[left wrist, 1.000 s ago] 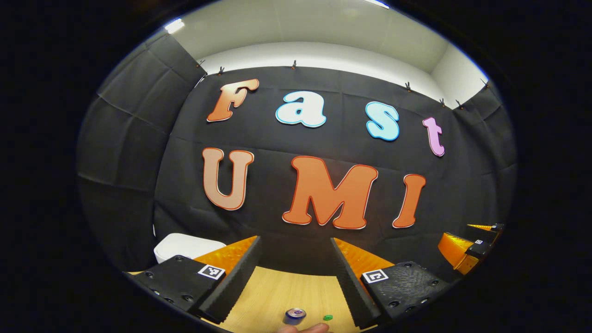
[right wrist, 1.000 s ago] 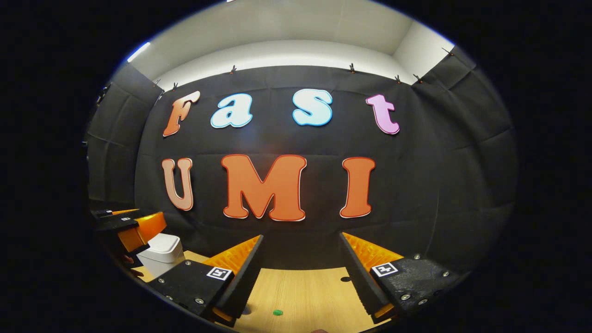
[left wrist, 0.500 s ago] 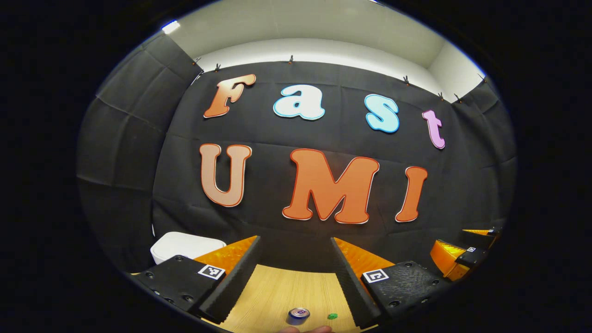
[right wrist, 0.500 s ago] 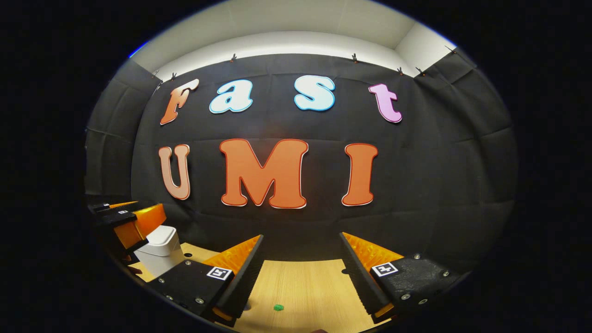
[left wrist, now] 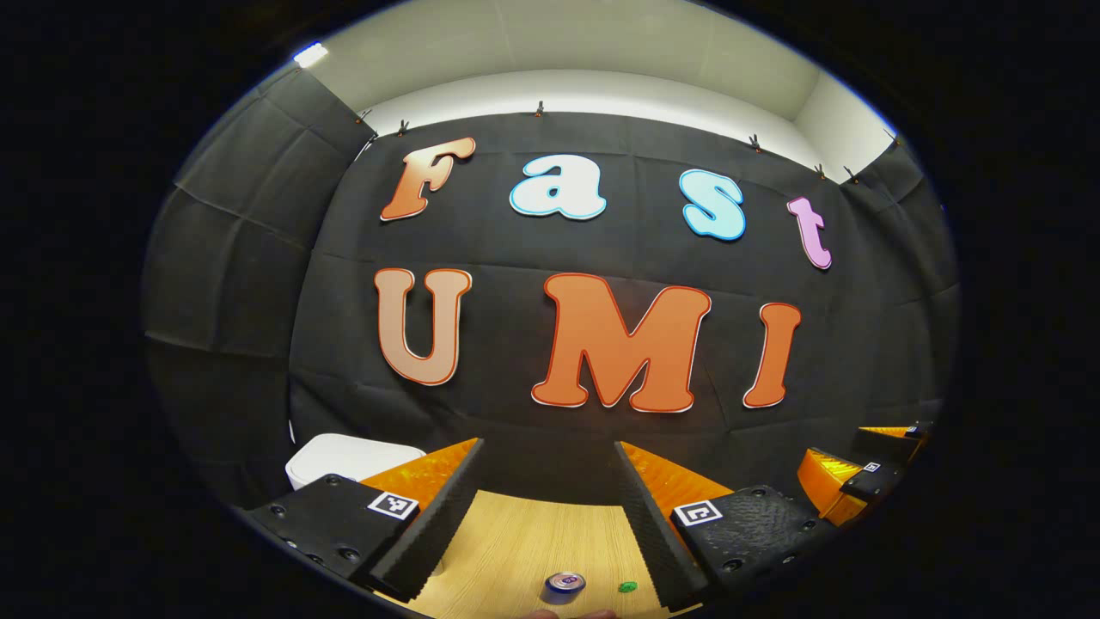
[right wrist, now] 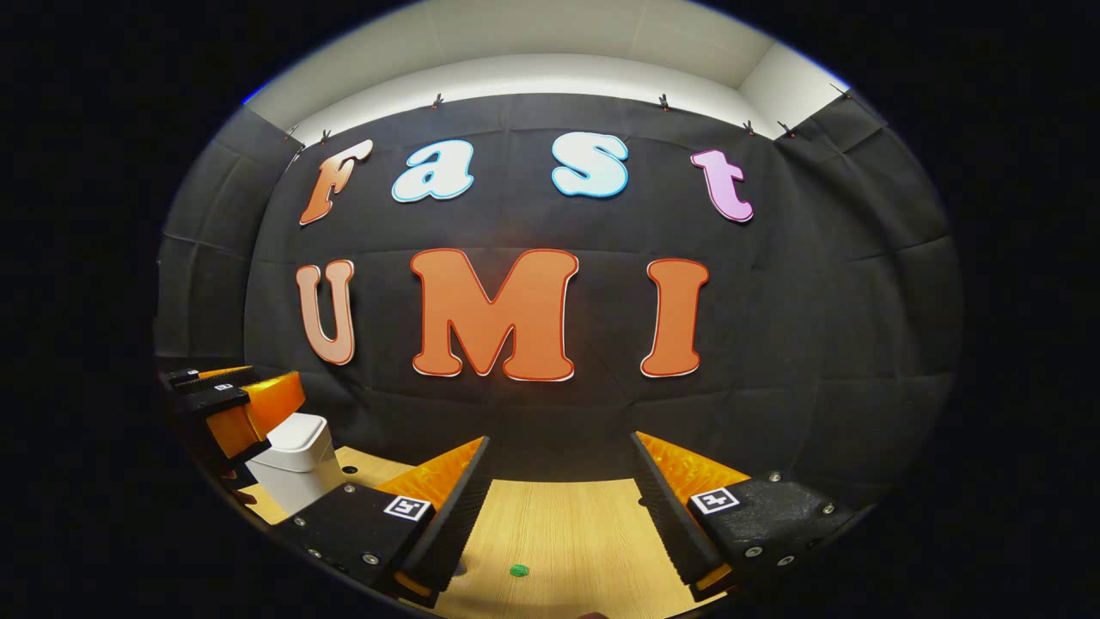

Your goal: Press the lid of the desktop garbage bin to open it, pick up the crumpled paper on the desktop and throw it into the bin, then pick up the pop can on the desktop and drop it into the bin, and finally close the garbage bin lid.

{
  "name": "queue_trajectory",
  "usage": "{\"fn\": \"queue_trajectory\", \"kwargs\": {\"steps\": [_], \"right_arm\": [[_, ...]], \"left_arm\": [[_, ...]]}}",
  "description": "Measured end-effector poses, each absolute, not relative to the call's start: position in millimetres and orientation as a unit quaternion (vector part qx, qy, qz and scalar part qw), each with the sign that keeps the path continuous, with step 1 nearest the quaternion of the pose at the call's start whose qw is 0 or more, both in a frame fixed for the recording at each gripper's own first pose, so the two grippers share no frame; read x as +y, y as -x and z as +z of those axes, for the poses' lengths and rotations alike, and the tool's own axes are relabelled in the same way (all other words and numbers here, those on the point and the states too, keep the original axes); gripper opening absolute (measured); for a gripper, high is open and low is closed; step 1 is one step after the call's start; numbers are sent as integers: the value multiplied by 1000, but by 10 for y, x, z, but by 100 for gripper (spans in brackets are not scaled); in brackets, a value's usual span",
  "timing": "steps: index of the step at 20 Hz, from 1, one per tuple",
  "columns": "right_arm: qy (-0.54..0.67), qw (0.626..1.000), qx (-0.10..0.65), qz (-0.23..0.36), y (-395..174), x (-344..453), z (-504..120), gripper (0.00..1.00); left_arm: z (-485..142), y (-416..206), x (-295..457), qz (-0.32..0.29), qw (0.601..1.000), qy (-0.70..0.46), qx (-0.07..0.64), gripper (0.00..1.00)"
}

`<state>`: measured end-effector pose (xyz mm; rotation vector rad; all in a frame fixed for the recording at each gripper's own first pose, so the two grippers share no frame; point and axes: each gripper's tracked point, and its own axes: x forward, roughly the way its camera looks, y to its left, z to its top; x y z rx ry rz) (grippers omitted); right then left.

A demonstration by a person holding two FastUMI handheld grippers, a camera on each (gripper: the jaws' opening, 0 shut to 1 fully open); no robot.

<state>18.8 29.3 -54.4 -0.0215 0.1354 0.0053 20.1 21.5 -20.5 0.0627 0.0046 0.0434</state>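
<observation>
The left claw (left wrist: 550, 507) stood open above the wooden surface (left wrist: 524, 542), its two fingers spread wide with nothing between them. The pop can (left wrist: 564, 586) stood upright on the surface below and just ahead of that gap, slightly toward the right finger, with a small green bit (left wrist: 628, 587) lying just beside it on that same side. A fingertip of the person (left wrist: 571, 614) showed at the very bottom edge, under the can. The white garbage bin (left wrist: 344, 454) sat beyond the left finger, its lid down, partly hidden by that finger. The right claw (right wrist: 559, 507) was likewise open and empty, held over the same surface, and the green bit (right wrist: 518, 570) lay below the gap between its fingers, nearer the left one. Off to the far left of the right claw, the bin (right wrist: 296, 460) stood with its lid closed, the left claw's body hanging just beside and above it. In the left gripper view the right claw appeared far out to the right. I could not tell where the crumpled paper was.
</observation>
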Motion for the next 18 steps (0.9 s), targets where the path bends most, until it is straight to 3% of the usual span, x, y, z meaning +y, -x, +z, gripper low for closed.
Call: {"fn": "queue_trajectory", "kwargs": {"steps": [1, 5, 6, 7, 8, 10, 11, 18], "right_arm": [[11, 998, 69, 4, -200, 302, -560, 94], [11, 997, 72, 6, -227, 318, -575, 94], [11, 997, 73, 7, -225, 329, -578, 94], [11, 997, 74, 7, -228, 317, -585, 93], [11, 997, 75, 8, -232, 320, -591, 94], [12, 997, 76, 7, -247, 329, -594, 93], [13, 997, 76, 6, -256, 335, -598, 93], [12, 997, 71, 7, -312, 349, -568, 94]], "left_arm": [[-219, -202, 214, 21, 999, -32, 2, 88], [-242, -207, 266, 38, 999, -25, 3, 88], [-247, -219, 285, 44, 999, -25, 4, 92], [-269, -223, 284, 44, 999, -28, 6, 88], [-271, -220, 264, 40, 999, -27, 7, 92], [-284, -216, 235, 30, 999, -28, 11, 89], [-297, -207, 226, 26, 999, -31, 13, 92], [-303, -201, 228, 20, 998, -55, 14, 92]]}}
